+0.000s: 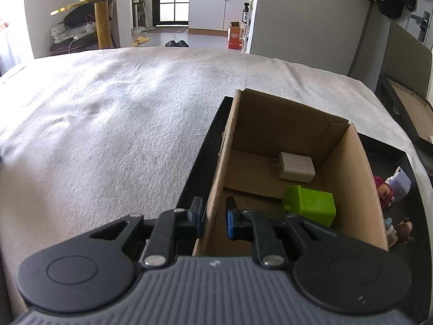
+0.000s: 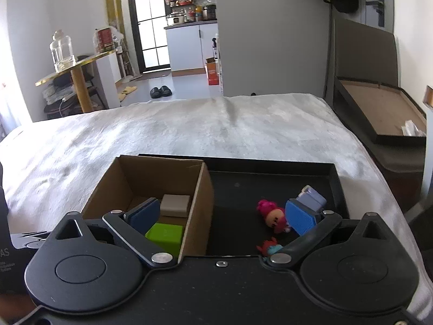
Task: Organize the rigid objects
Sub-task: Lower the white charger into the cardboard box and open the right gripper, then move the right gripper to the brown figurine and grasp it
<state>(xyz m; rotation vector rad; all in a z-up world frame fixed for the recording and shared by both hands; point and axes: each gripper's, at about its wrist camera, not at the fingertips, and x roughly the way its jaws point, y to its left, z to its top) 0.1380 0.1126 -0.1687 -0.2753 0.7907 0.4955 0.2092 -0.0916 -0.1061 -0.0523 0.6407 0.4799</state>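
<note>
A cardboard box [image 1: 270, 124] stands in the left part of a black tray [image 2: 335, 184] on the bed. Inside it lie a white charger [image 1: 296, 167] and a green block [image 1: 311, 205]; both also show in the right wrist view, the charger [image 2: 175, 205] behind the block [image 2: 165, 235]. My left gripper [image 1: 213, 216] is shut on the box's left wall [image 1: 216, 189], one finger on each side. My right gripper [image 2: 222, 216] is open and empty above the tray's near edge. A pink-haired figure [image 2: 273, 215], a pale purple toy [image 2: 311, 196] and a small red-blue figure [image 2: 269, 247] lie in the tray's right part.
A white blanket [image 1: 121, 124] covers the bed around the tray. A dark flat tray with a brown inside [image 2: 379, 108] stands beyond the bed's right side. A gold-edged table [image 2: 75, 65] with glass jars is at the far left.
</note>
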